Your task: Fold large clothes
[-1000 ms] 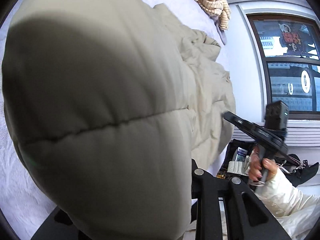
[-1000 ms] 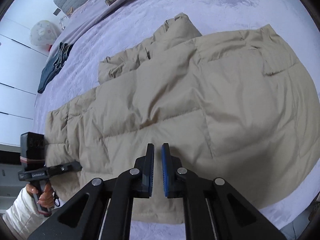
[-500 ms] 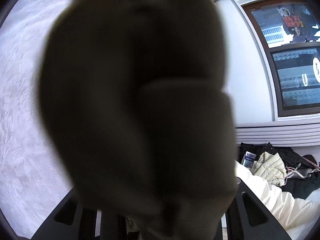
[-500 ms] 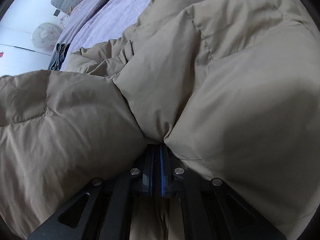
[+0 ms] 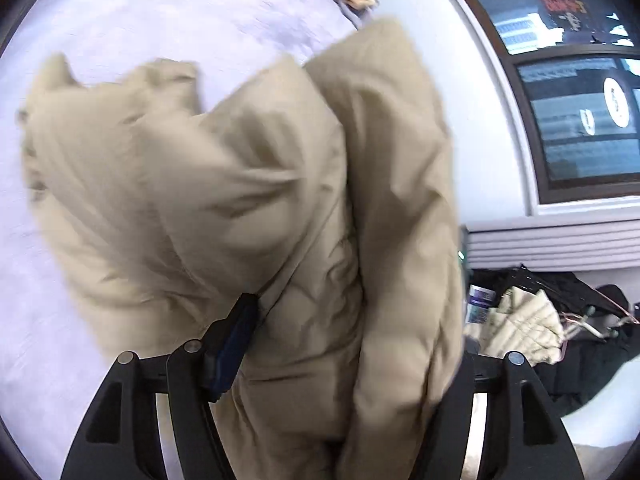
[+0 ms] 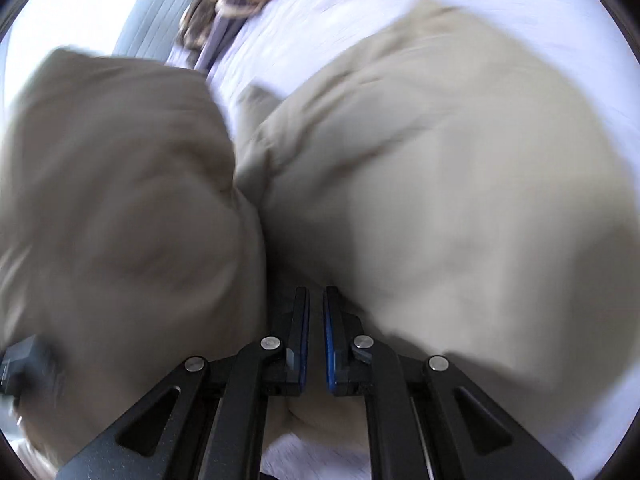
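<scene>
Window [image 5: 576, 80] only in left view, jacket [image 5: 248, 208] in both

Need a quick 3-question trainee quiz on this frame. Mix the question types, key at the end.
1. True or false: the beige padded jacket lies spread flat on the pale lilac bed cover.
2. How do the jaws of the right gripper stand? A) wide apart B) nearly together, with jacket fabric bunched at their tips C) out of view
3. In the left wrist view, what is set in the wall to the right of the jacket?

Key:
1. False: it is bunched up and lifted off the cover.
2. B
3. A dark-framed window.
</scene>
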